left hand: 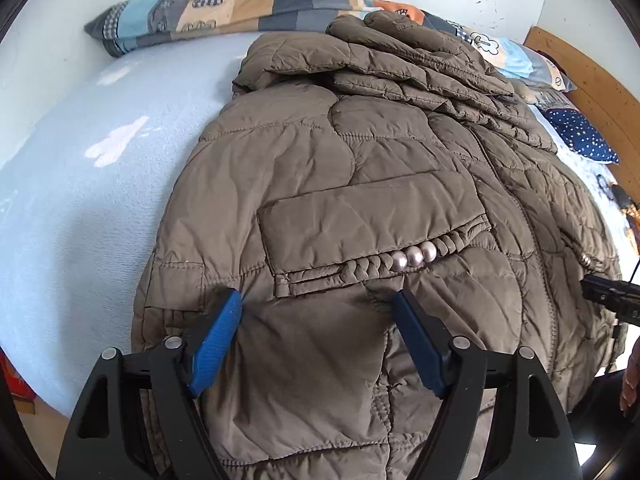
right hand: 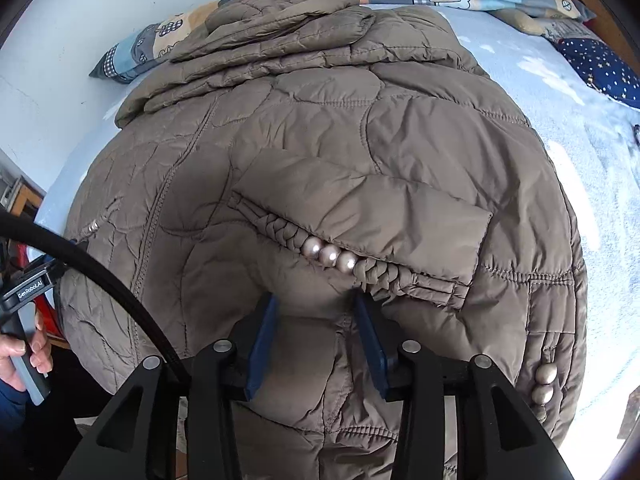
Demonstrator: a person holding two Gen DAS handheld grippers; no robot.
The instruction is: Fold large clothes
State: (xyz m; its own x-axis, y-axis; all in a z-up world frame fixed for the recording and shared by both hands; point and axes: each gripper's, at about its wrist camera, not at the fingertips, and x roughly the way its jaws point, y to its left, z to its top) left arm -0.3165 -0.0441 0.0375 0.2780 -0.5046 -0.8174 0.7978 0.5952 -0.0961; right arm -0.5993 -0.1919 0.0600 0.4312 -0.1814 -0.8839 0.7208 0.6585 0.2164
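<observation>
The only words I can read are "GenRobot.AI", in white letters on the black body of my left gripper (right hand: 28, 286), at about nine o'clock in my right wrist view. My left hand (right hand: 22, 354) holds that gripper's grey handle just below the lettering. Nothing else carries readable text.

Olive-brown quilted coat (left hand: 360, 184) with pearl-grey beads (left hand: 414, 258), pale blue sheet (left hand: 80, 200), patchwork duvet (left hand: 224, 12), blue fingers (left hand: 218, 336).
</observation>
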